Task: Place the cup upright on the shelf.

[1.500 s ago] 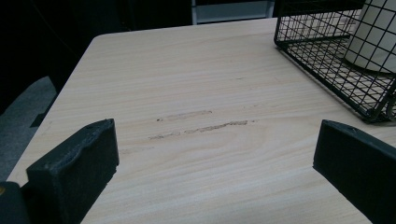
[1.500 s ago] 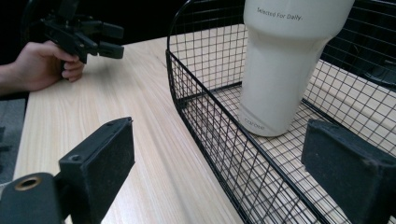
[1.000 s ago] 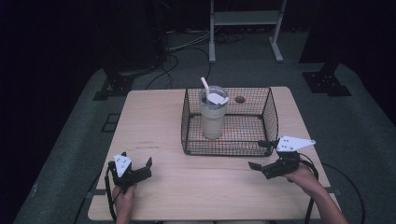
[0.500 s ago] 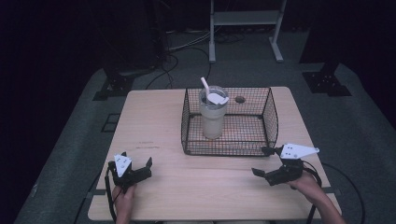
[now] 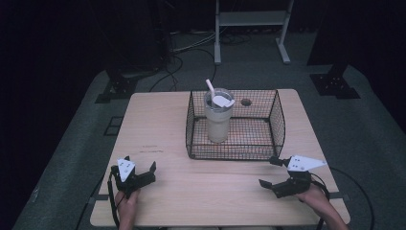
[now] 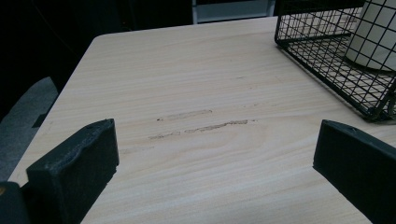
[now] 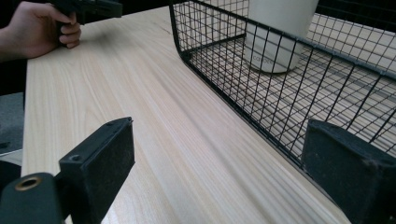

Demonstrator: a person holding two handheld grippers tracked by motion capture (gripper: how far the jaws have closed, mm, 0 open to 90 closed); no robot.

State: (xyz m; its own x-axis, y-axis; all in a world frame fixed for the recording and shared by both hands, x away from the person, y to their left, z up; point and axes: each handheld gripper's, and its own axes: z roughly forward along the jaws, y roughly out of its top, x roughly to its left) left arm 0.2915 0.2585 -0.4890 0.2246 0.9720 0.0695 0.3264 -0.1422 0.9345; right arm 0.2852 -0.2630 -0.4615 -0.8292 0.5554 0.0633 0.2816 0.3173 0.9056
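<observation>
Centrally placed on the table (image 5: 158, 120): a black wire basket (image 5: 275, 122), long axis running left to right across the tabletop, open side up. Inside, in the left half: a pale tumbler (image 5: 218, 120), upright, long axis vertical, base on the basket floor. Seated in the tumbler's mouth: a white scoop or spoon (image 5: 218, 98), handle tilted up toward the far left, bowl toward the near right. Beyond the basket, near its far right side: a small dark round mark (image 5: 246, 102) on the tabletop, nature not determinable.

Near the left front corner of the table: left gripper (image 5: 140, 168), held in the left hand (image 5: 125, 201), jaws spread wide, gripping nothing, pointing toward the far side. In the left gripper view: bare wood between the jaws, faint scuff marks (image 6: 201, 123) ahead, basket corner and tumbler at upper right.

Near the right front corner: right gripper (image 5: 268, 172), held in the right hand (image 5: 317, 196), jaws spread wide, empty, pointing left, just short of the basket's near right corner. In the right gripper view: basket's near wall close to the right jaw, contact not determinable; the other hand and its gripper at upper left.
</observation>
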